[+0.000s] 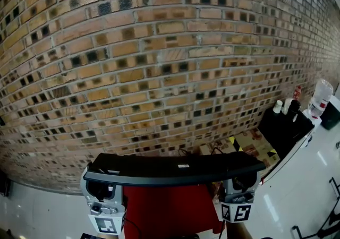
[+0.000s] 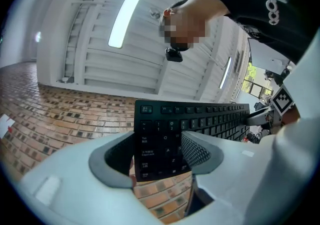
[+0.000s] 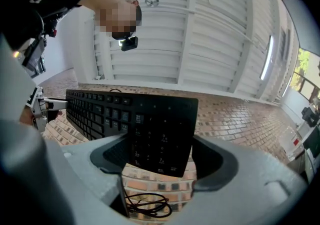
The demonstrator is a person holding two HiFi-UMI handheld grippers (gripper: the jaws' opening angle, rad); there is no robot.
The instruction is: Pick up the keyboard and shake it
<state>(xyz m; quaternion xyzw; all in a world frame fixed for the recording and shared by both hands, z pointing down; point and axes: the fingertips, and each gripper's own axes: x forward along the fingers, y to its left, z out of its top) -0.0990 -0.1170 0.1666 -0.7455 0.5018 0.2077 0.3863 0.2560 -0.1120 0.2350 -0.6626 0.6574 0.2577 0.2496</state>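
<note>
Pinching the keyboard (image 1: 175, 169) by its left end, the left gripper (image 1: 104, 191) held it raised over brickwork (image 1: 159, 62); the board spanned level across to the right gripper (image 1: 238, 186), clamped on its right end.

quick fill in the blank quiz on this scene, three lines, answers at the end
The keyboard lifted in the air is ___ in colour.
The left tongs and the right tongs each clamp one ___ of it.
In the head view, the surface behind it is made of ___.
Missing words: black; end; brick
</note>
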